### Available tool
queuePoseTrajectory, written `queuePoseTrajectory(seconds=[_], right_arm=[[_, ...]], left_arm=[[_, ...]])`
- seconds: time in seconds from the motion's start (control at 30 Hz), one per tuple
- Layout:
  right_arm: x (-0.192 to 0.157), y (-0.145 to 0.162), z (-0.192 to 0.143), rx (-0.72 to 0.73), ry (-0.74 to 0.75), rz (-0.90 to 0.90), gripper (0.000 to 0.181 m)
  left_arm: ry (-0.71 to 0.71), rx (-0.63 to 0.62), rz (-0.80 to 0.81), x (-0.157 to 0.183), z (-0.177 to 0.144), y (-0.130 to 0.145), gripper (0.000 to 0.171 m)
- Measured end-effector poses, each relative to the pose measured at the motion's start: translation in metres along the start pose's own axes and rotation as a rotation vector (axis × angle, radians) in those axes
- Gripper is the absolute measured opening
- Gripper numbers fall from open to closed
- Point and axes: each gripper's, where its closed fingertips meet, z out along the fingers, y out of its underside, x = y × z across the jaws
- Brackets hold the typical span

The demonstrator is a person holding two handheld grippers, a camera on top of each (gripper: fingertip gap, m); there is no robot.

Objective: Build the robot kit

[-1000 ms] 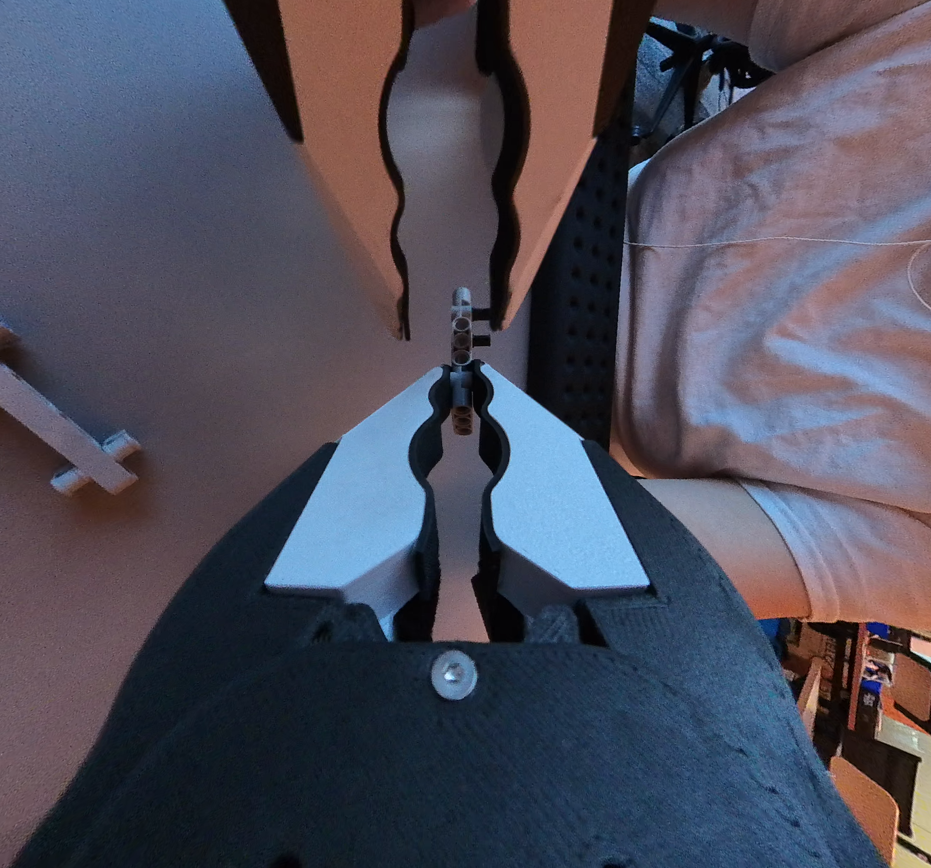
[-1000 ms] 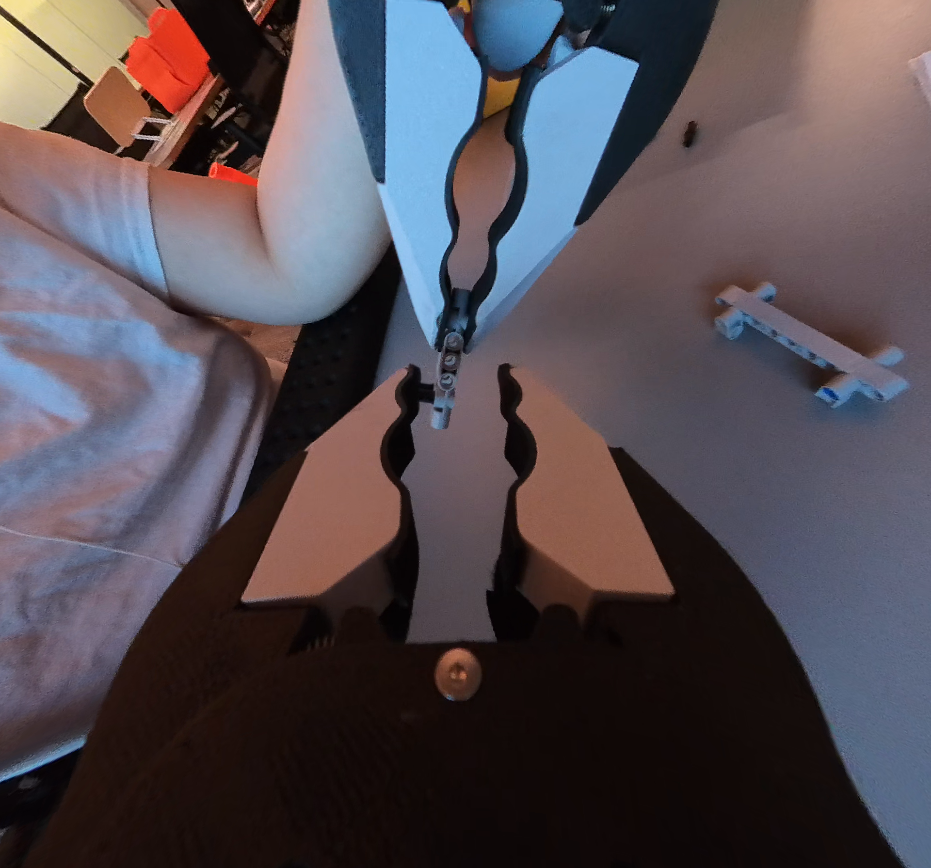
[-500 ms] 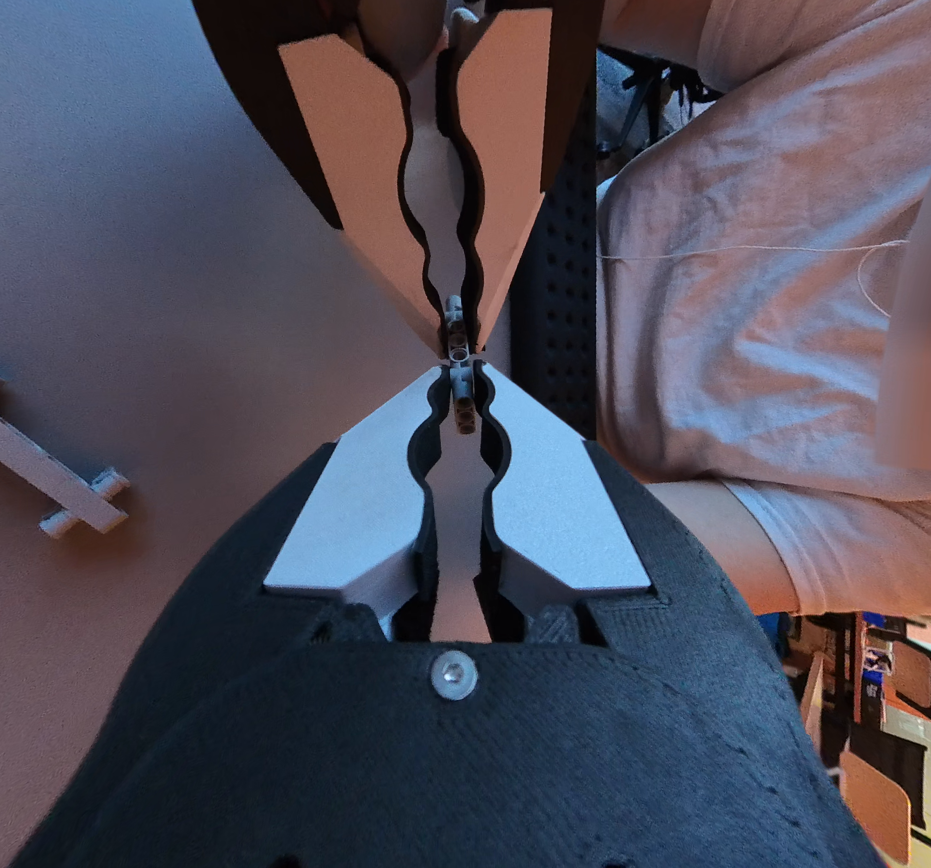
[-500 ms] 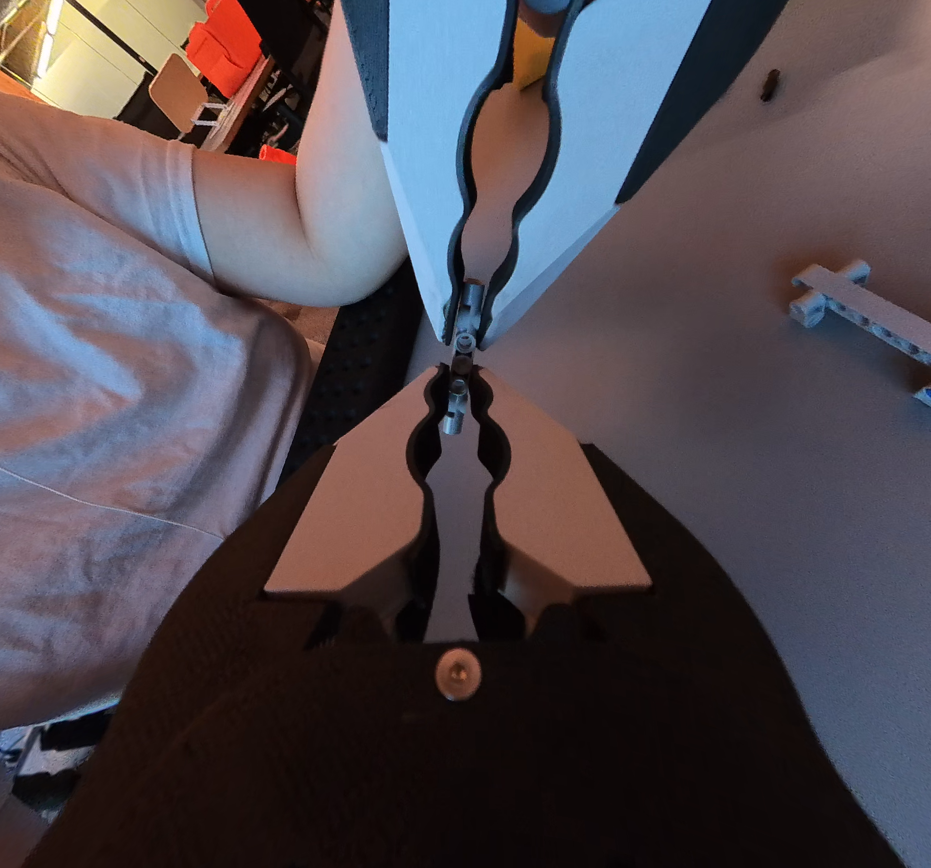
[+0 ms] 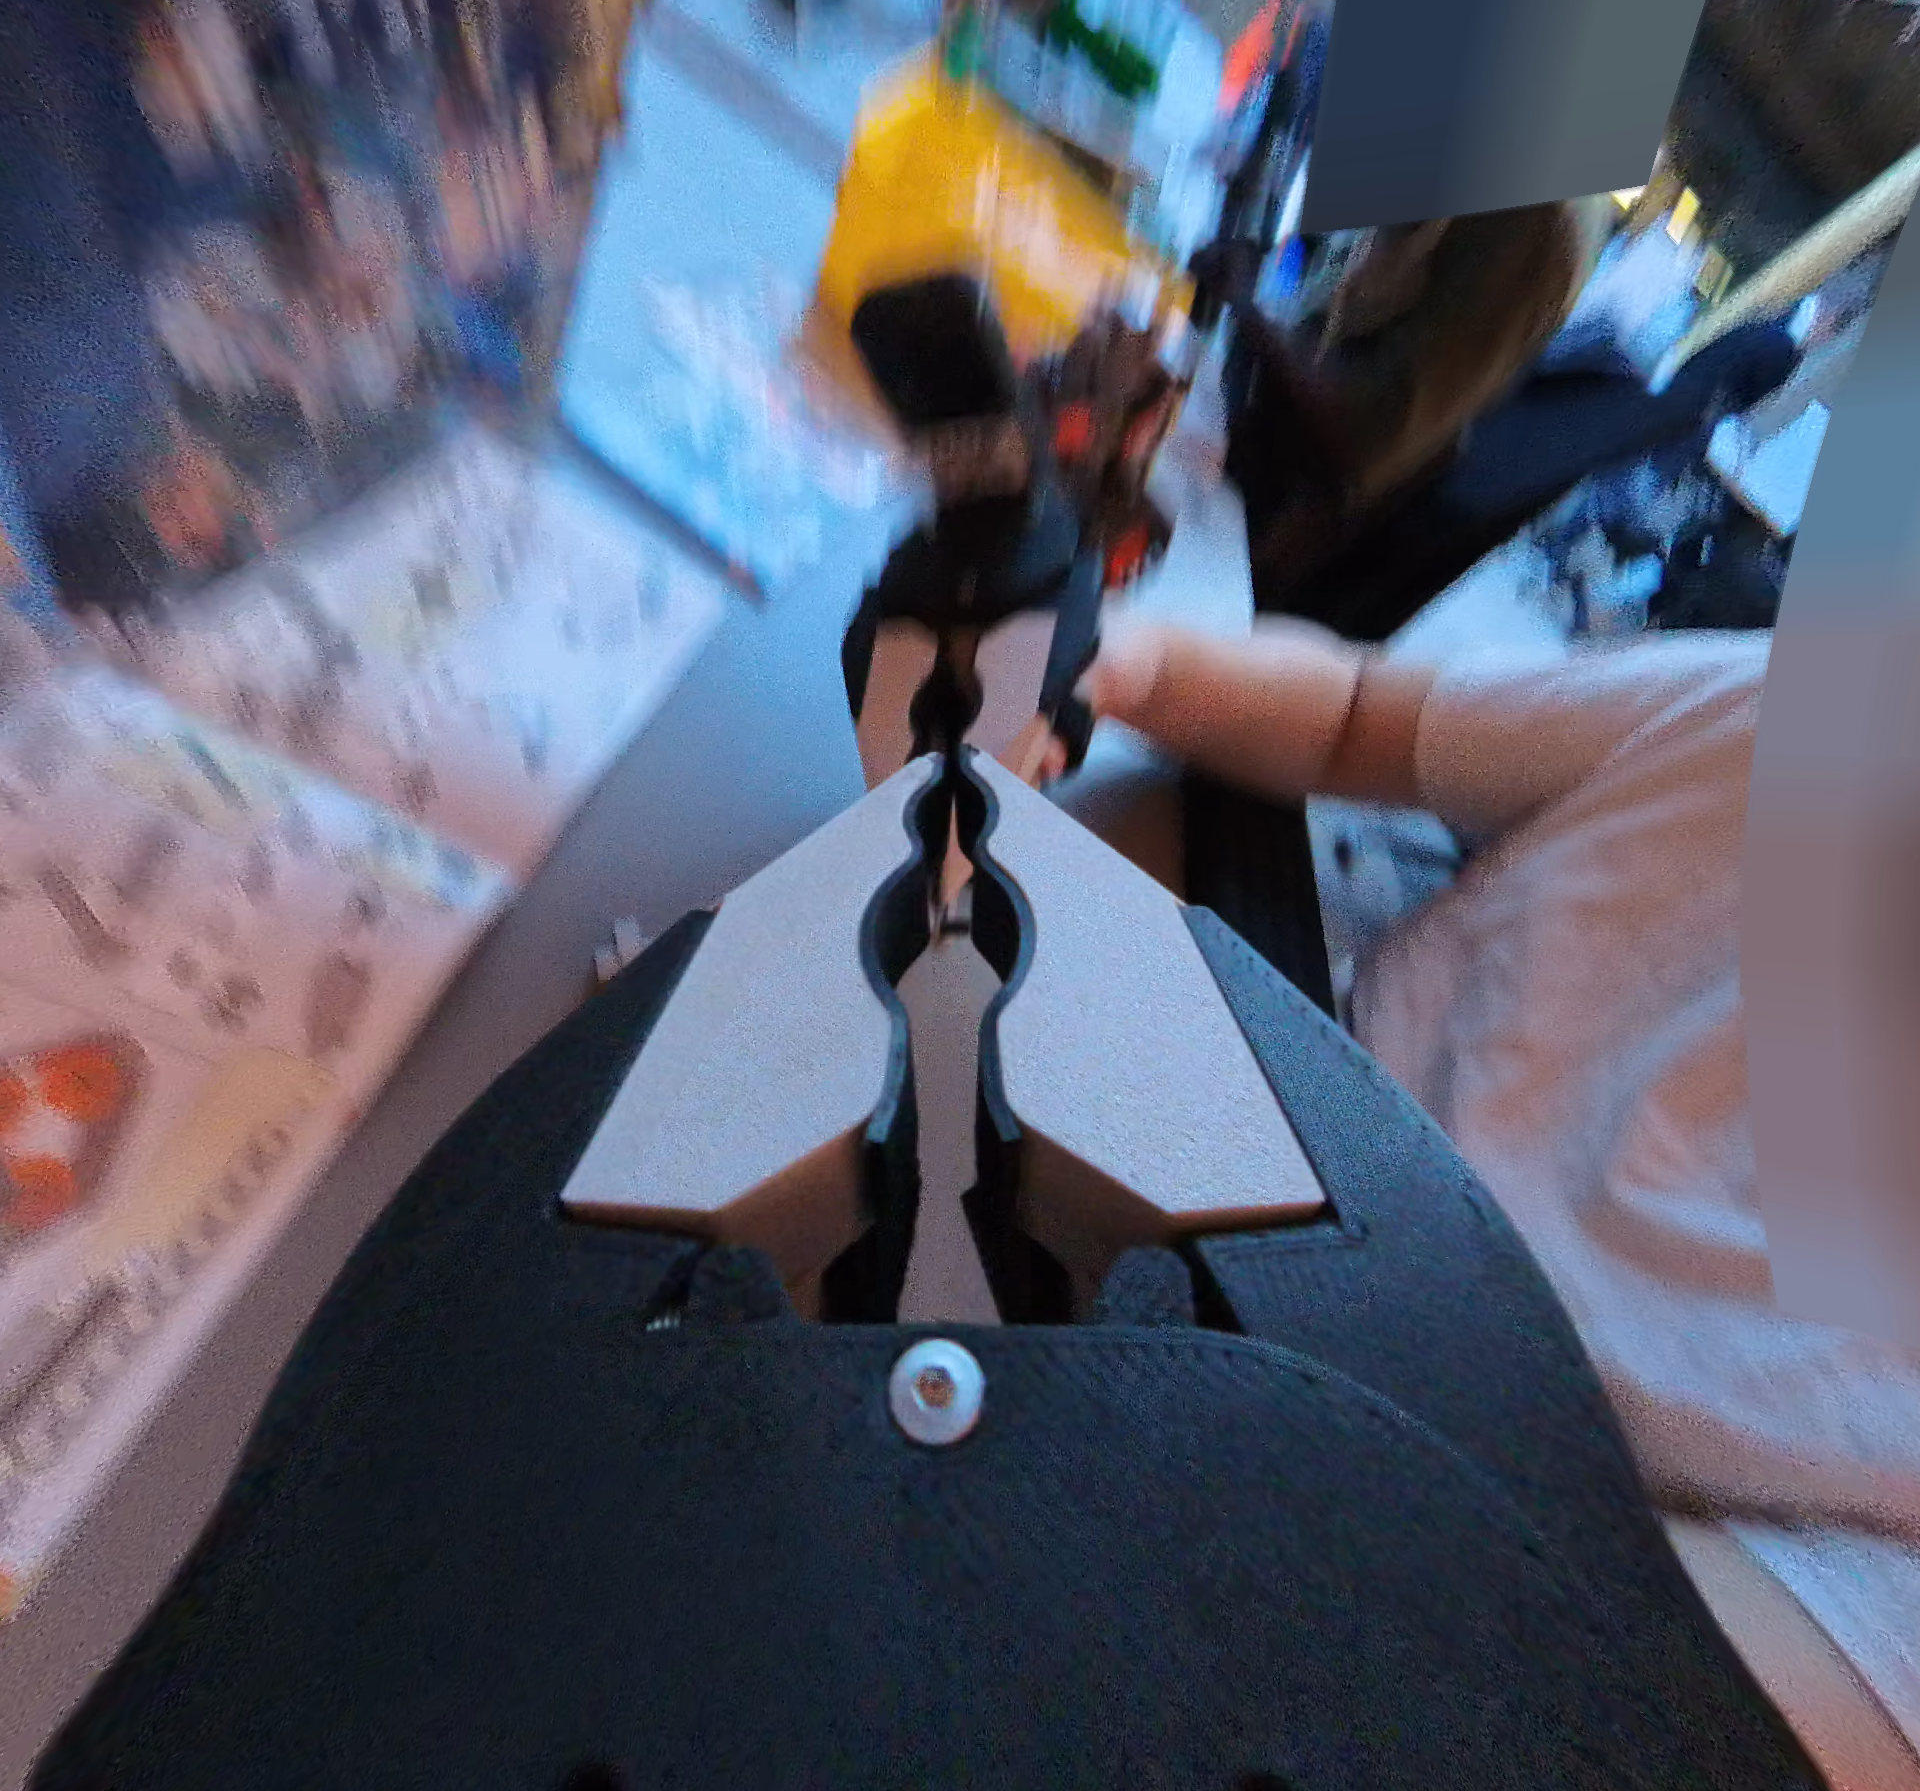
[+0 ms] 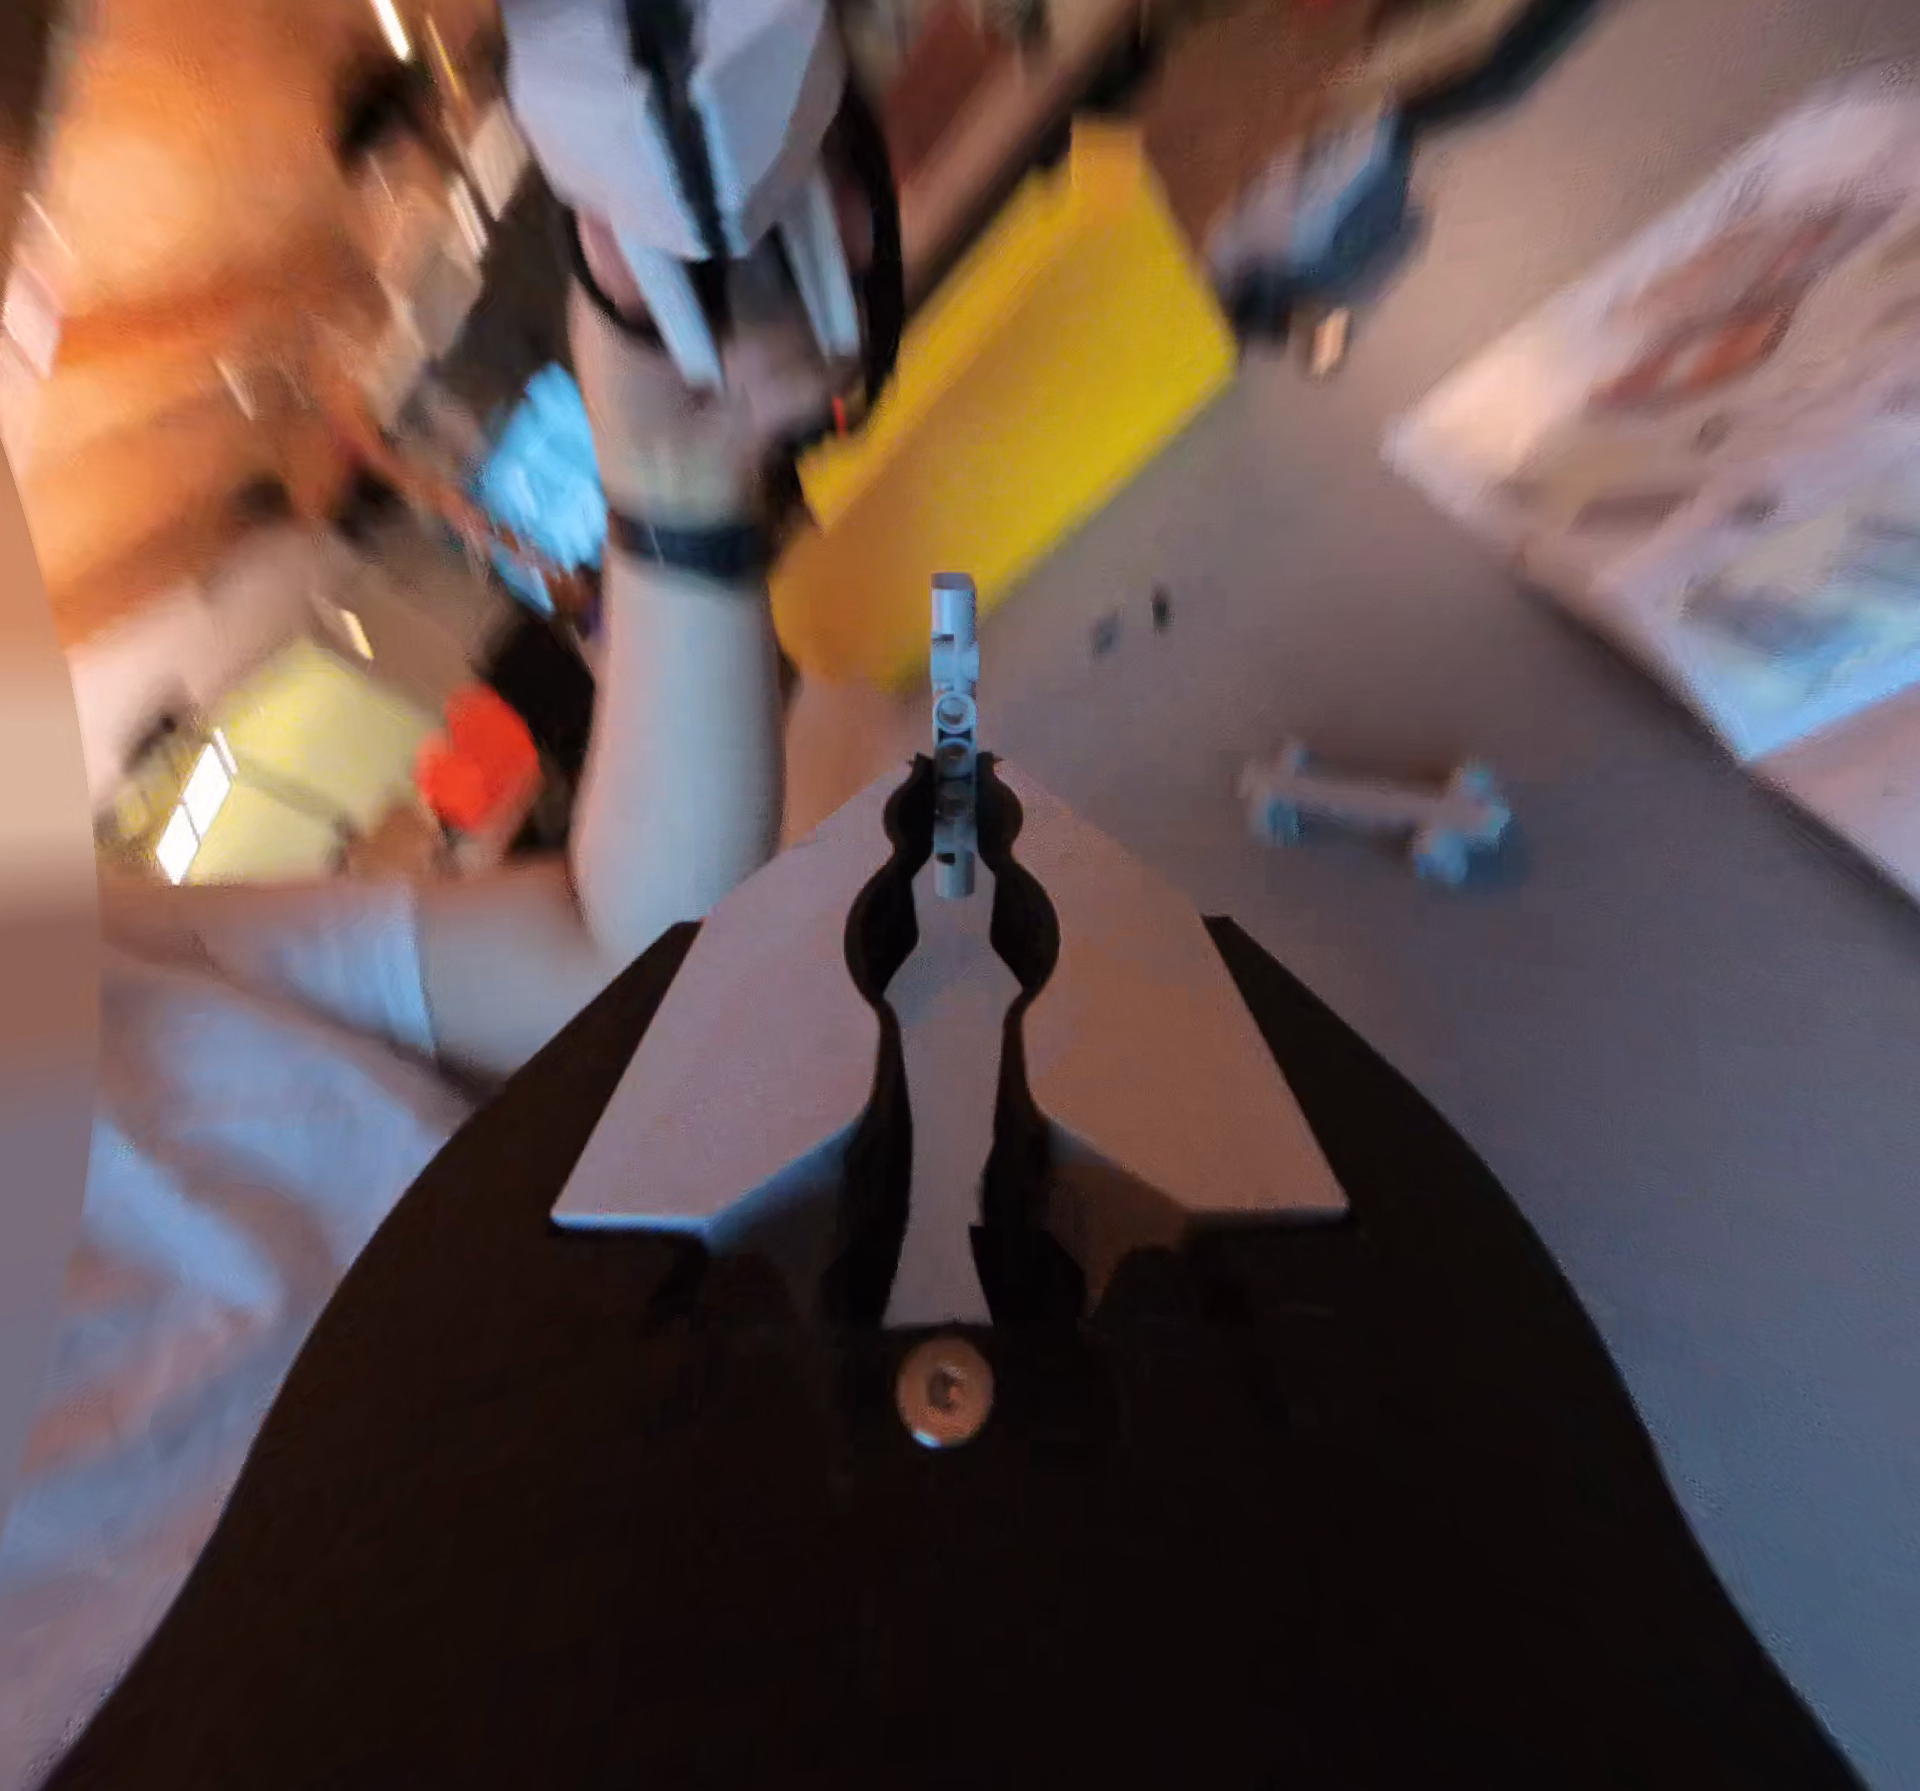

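Grey tabletop, heavily motion-blurred, bearing a yellow box and a pale grey cross-ended plastic beam lying flat. Right gripper: tips pinching a small grey holed plastic connector piece, upright, protruding forward. Left gripper: tips pressed together, nothing visible between them.

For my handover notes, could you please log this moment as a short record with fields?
right gripper: shut on a small grey holed building-toy connector, which sticks out past the fingertips
left gripper: shut, nothing visible between the tips
table: grey; a pale studded beam with crosspieces lies flat to the right
behind: yellow box; printed sheets at far right
image quality: heavy motion blur
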Motion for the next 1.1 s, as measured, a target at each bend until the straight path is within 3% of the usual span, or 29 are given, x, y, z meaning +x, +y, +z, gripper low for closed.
queuePoseTrajectory(seconds=[0.1, 0.17, 0.23, 0.33, 0.47, 0.53, 0.63, 0.67, 0.83, 0.93, 1.03, 1.1], right_arm=[[-0.005, -0.049, -0.025, 0.397, -0.031, 0.165, 0.006], [0.001, -0.055, -0.036, 0.526, -0.049, 0.284, 0.005], [0.008, -0.057, -0.043, 0.614, -0.07, 0.392, 0.006], [0.008, -0.064, -0.053, 0.727, -0.163, 0.501, 0.006], [0.0, -0.077, -0.073, 0.86, -0.228, 0.512, 0.006], [-0.002, -0.085, -0.09, 0.961, -0.251, 0.519, 0.006], [-0.007, -0.088, -0.097, 0.997, -0.269, 0.527, 0.006], [-0.01, -0.091, -0.101, 1.024, -0.302, 0.534, 0.006], [-0.019, -0.092, -0.101, 1.033, -0.299, 0.533, 0.006], [-0.025, -0.09, -0.098, 1.039, -0.306, 0.524, 0.006], [-0.03, -0.085, -0.081, 0.908, -0.265, 0.413, 0.006], [-0.032, -0.081, -0.069, 0.796, -0.183, 0.206, 0.023]], left_arm=[[-0.005, 0.353, 0.176, 0.028, -0.035, -0.055, 0.001], [-0.104, 0.402, 0.26, 0.029, -0.041, -0.059, 0.026], [-0.244, 0.308, 0.332, 0.016, -0.031, -0.051, 0.05], [-0.401, 0.144, 0.489, 0.005, 0.001, -0.04, 0.067], [-0.456, -0.019, 0.571, 0.005, 0.057, -0.032, 0.064], [-0.512, -0.097, 0.611, -0.001, 0.077, -0.027, 0.053], [-0.692, -0.086, 0.698, -0.007, 0.088, -0.042, 0.037], [-0.724, -0.057, 0.721, -0.004, 0.09, -0.048, 0.039], [-0.749, -0.087, 0.757, 0.004, 0.103, -0.044, 0.04], [-0.814, -0.025, 0.777, 0.004, 0.099, -0.05, 0.027], [-0.811, -0.017, 0.75, 0.006, 0.087, -0.04, 0.026], [-0.763, -0.024, 0.68, 0.007, 0.071, -0.023, 0.026]])
